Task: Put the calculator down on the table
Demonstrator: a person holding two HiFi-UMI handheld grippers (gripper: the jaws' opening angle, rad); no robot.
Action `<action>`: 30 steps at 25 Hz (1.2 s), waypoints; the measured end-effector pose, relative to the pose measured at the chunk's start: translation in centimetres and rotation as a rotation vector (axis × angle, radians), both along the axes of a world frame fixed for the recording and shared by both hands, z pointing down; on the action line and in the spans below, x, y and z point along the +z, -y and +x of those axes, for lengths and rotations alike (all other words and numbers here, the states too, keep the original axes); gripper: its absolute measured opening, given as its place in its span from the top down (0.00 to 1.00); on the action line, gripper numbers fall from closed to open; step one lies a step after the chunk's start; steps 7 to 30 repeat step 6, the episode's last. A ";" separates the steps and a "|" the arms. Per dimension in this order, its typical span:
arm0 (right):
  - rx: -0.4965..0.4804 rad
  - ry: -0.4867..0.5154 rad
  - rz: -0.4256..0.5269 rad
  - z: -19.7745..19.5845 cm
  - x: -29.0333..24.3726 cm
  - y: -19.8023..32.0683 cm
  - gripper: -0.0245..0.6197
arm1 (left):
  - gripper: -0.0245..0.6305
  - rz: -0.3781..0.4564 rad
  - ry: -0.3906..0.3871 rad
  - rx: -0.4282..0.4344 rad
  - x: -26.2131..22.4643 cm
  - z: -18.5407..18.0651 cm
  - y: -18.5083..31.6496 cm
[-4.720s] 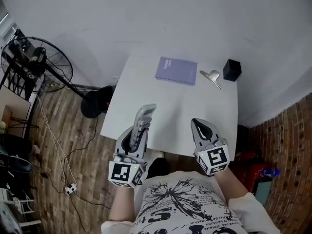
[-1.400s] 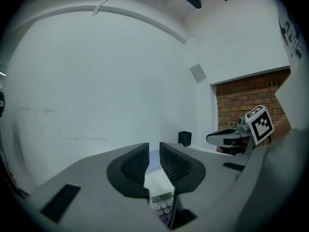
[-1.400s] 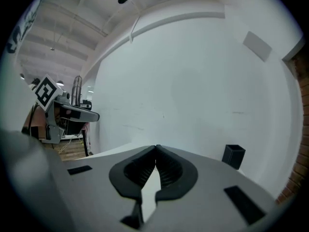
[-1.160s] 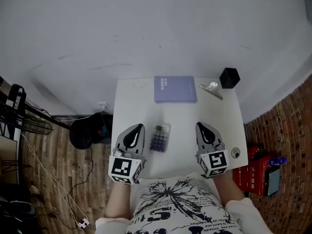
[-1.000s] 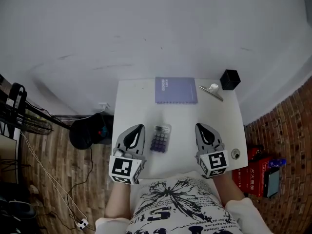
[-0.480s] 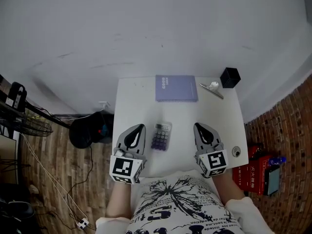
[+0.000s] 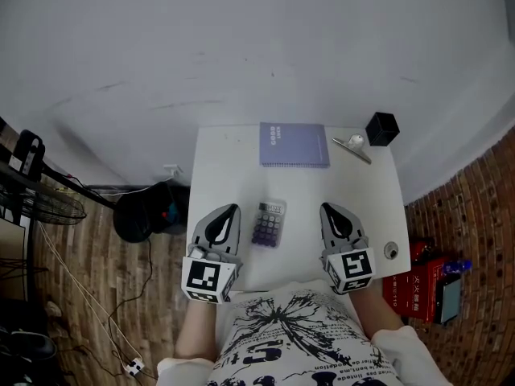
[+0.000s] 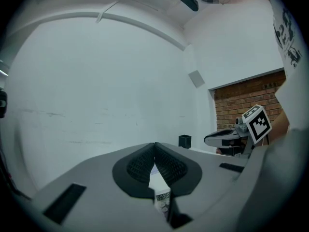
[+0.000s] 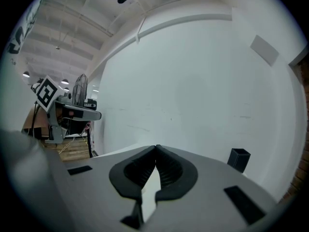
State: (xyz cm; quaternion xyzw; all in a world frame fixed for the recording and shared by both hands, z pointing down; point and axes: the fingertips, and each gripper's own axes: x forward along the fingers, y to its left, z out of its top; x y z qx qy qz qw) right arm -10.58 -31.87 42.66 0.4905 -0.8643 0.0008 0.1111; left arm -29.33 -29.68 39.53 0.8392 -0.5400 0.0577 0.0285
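Nearest, person: a white printed shirt is being shown at the bottom edge of the head view, with both forearms being stretched toward the table.
Left gripper: it is being held roughly level over the table's near left part. Its jaws are being pressed together tip to tip, with nothing being gripped.
Right gripper: it is being held roughly level over the near right part. Its jaws are likewise being pressed together at the tips, with nothing being carried.
Calculator: it is being left lying flat on the table, keys up, between the two grippers. It is just beside the left one and is being touched by neither.
Table: a white top is being used as the support for every object listed here.
Round object: a thing too small to be identified is being seen near the table's right edge, beside the right gripper.
Notebook: a purple cover is being shown flat at the far middle, well apart from the calculator.
Clip: a silvery piece is being seen between the notebook and the black box.
Black box: it is being seen upright at the far right corner.
Floor: wooden boards are being shown to the left of the table.
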 end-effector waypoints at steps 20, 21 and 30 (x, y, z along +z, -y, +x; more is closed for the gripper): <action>0.015 0.013 0.004 -0.5 -0.2 0.3 0.94 | 0.94 -0.010 -0.021 -0.024 0.4 -1.1 0.0; 0.015 0.013 0.004 -0.5 -0.2 0.3 0.94 | 0.94 -0.010 -0.021 -0.024 0.4 -1.1 0.0; 0.015 0.013 0.004 -0.5 -0.2 0.3 0.94 | 0.94 -0.010 -0.021 -0.024 0.4 -1.1 0.0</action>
